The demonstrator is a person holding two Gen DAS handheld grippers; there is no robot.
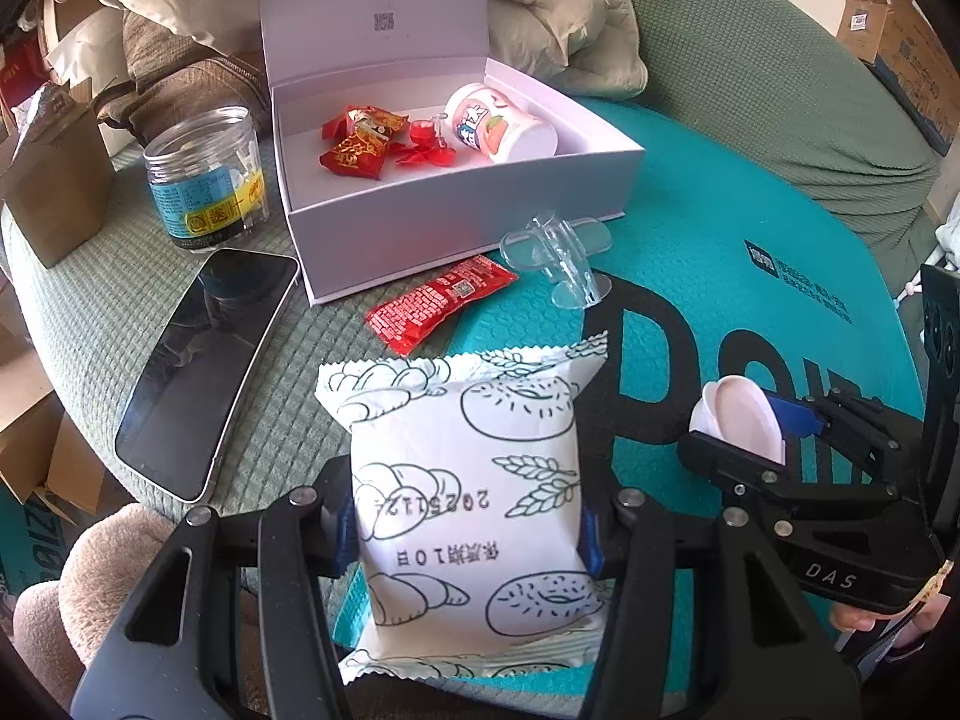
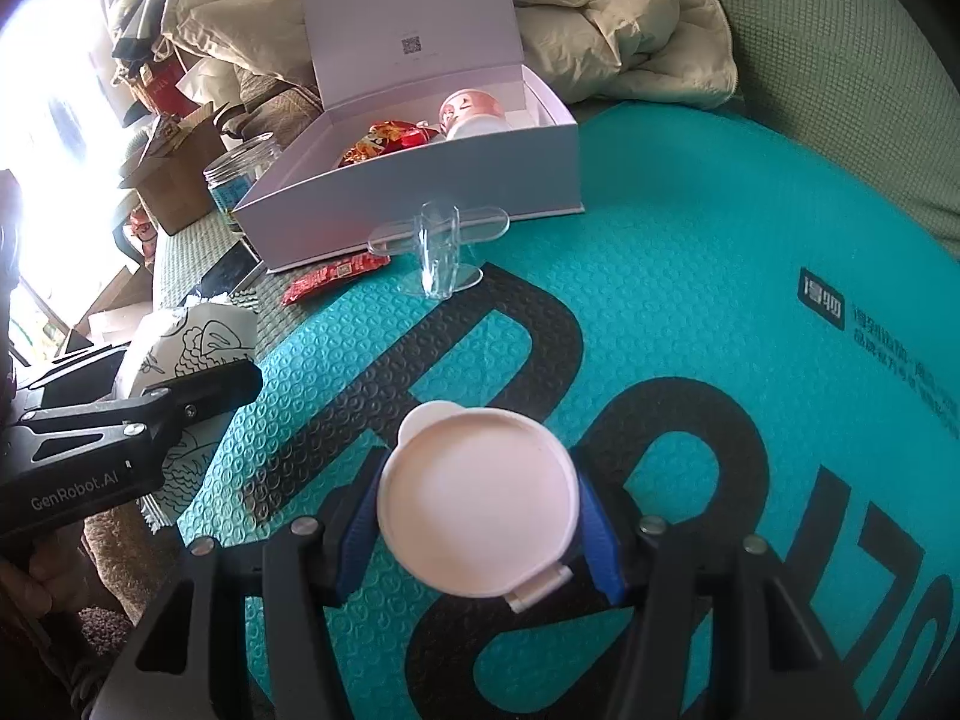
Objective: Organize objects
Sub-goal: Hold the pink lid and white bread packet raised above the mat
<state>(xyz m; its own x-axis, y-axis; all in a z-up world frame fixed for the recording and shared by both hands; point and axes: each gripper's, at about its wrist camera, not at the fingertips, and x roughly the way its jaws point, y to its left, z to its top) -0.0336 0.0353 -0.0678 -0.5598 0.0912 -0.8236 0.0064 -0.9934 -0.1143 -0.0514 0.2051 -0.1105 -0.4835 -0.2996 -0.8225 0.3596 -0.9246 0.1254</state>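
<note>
Clamped between the blue pads of the left gripper (image 1: 465,531), a white bread packet (image 1: 474,480) printed with line drawings of loaves and wheat fills the foreground of the left wrist view, its far edge toward the box. Beneath it spreads a teal embossed mat (image 2: 690,252) with large black lettering, laid over a green quilted cover (image 1: 108,300). At the far side stands a white gift box (image 1: 456,204), lid raised upright, holding red candy wrappers (image 1: 357,144), small red trinkets (image 1: 427,147) and a pink-and-white cup (image 1: 501,126) lying on its side. A pale padded jacket (image 2: 618,18) is heaped behind the box. Left of the box, a black phone (image 1: 204,372) lies flat on the green cover, with a clear plastic jar (image 1: 204,180) bearing a blue label beyond it and a brown cardboard carton (image 1: 54,180) at the far left. The right gripper (image 2: 480,516) pinches a round pale pink lid (image 2: 480,498) by its rim, held above the mat, its small tab pointing back toward the camera. Just in front of the box, a clear plastic stand (image 2: 441,246) rests on the mat, and a red sachet (image 1: 438,303) lies beside it, across the mat's edge.
</note>
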